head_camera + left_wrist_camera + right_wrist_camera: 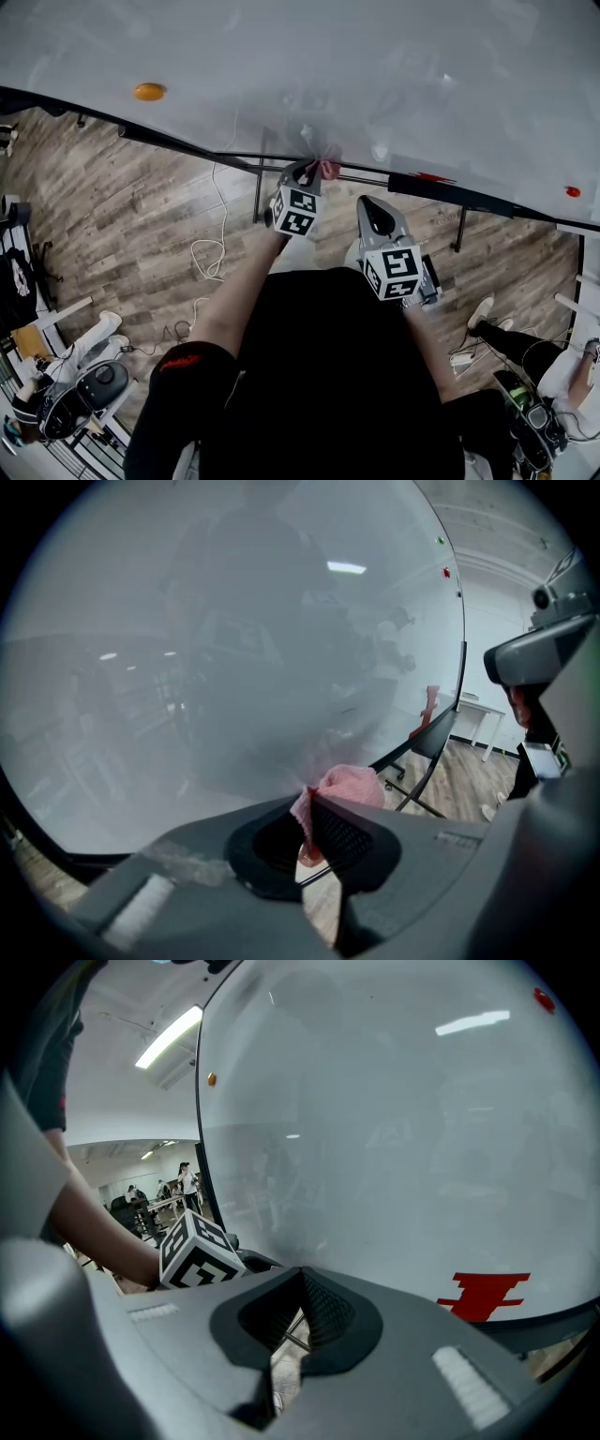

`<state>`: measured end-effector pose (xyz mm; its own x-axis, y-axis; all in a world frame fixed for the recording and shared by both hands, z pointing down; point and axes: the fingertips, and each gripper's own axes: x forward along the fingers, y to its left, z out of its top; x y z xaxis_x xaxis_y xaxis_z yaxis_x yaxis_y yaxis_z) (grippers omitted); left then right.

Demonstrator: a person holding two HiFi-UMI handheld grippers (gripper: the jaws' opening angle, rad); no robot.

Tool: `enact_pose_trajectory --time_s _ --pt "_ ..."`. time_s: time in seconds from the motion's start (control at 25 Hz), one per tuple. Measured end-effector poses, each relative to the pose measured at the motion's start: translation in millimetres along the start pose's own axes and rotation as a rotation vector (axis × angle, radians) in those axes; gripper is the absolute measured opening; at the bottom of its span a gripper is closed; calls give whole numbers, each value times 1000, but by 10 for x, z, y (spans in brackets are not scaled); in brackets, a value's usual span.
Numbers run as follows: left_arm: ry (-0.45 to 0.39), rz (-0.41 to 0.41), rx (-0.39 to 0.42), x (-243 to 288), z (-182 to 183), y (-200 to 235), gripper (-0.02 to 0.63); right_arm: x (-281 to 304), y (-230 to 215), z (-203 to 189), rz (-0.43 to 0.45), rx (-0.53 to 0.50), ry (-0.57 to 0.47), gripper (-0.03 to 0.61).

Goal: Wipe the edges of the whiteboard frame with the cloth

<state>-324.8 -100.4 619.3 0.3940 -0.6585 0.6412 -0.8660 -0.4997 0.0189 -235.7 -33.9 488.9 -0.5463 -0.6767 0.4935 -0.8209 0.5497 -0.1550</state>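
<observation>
The whiteboard (356, 66) fills the top of the head view, and its black bottom frame edge (187, 148) runs slanting below it. My left gripper (314, 171) is shut on a pink cloth (329, 169), which is pressed at the frame edge near the board's middle. The left gripper view shows the bunched cloth (349, 786) pinched at the jaw tips of that gripper (309, 796), right against the board surface, with the frame (439, 735) running away to the right. My right gripper (371, 202) hangs just below the frame, shut and empty (302, 1276).
An orange magnet (148, 91) and a red magnet (572, 191) sit on the board, with a red mark (489, 1296) near its lower edge. Black stand legs (258, 192) and white cables (208, 253) are on the wooden floor. A person's legs (511, 339) are at right.
</observation>
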Motion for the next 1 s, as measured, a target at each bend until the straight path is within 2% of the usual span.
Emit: enact_pose_trajectory --time_s 0.52,1.0 --pt "3 -1 3 -137 -128 307 17 197 275 58 -4 0 -5 2" --pt "3 6 17 -192 -182 407 17 192 356 29 -16 11 -14 2"
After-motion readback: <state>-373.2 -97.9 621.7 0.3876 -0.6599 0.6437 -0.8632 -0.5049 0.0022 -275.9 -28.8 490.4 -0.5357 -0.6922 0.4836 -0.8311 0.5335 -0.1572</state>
